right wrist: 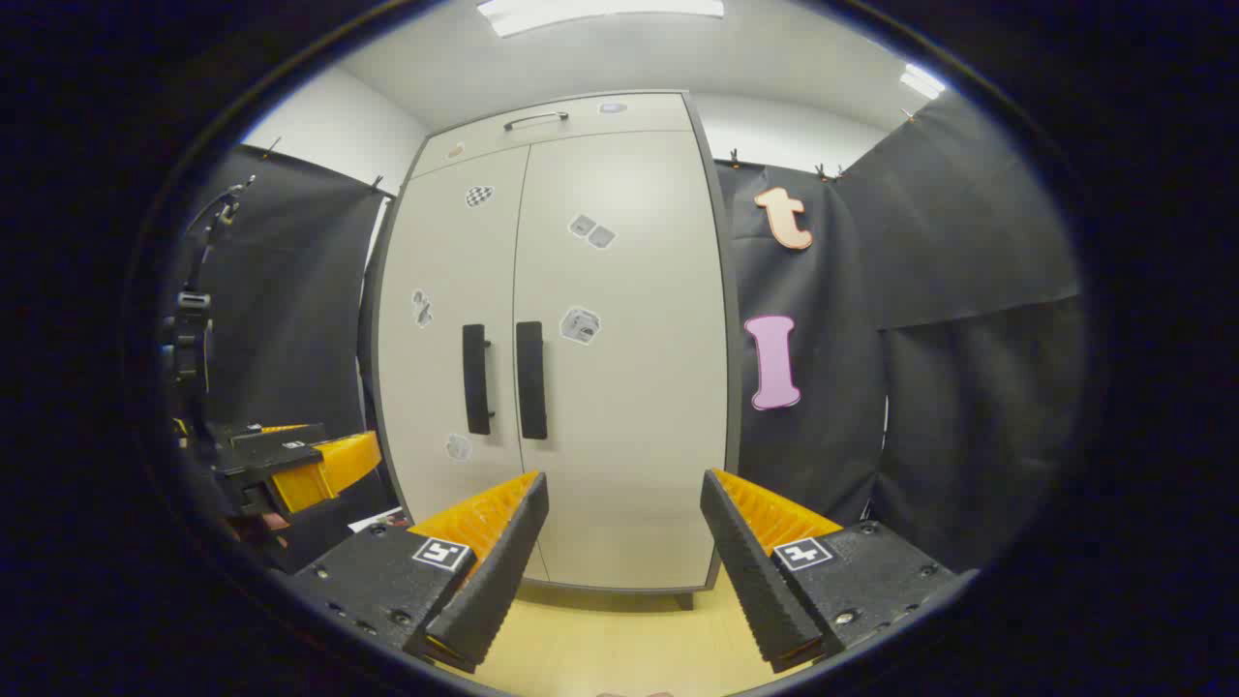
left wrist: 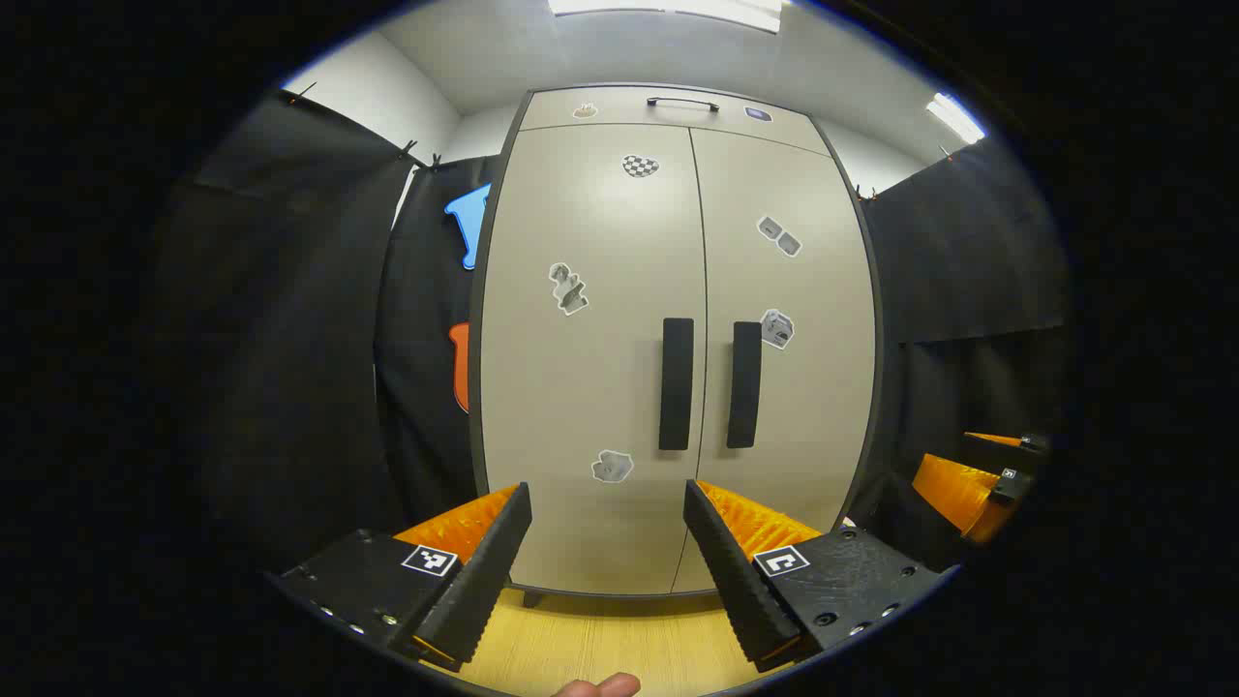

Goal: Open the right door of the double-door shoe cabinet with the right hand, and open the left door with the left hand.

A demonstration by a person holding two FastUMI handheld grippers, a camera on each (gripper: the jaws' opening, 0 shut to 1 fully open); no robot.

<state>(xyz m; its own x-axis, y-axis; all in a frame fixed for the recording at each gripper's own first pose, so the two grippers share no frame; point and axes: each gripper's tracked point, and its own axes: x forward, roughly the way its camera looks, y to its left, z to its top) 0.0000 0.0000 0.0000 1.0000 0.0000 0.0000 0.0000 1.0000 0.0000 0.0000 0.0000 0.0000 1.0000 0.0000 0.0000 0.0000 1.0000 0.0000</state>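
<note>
Shoe cabinet point(left wrist: 590, 387) is standing mid-frame on the floor, both doors shut. Left tongs point(left wrist: 608, 571) and right tongs point(right wrist: 624, 566) are gaping wide w/ nothing held, well short of it. Doors prob. rigid, light, swinging on outer hinges. Grab right handle point(right wrist: 530, 379) and left handle point(left wrist: 677, 383), vertical bars beside the centre seam, long axis upright.

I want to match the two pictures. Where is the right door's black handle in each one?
Left gripper view: the right handle stands just right of the middle, right of the seam between the doors.
Right gripper view: the right handle stands left of the middle, again just right of the seam.
Shared landmark: the cube sticker sits up and to the right of that handle in both.
</note>
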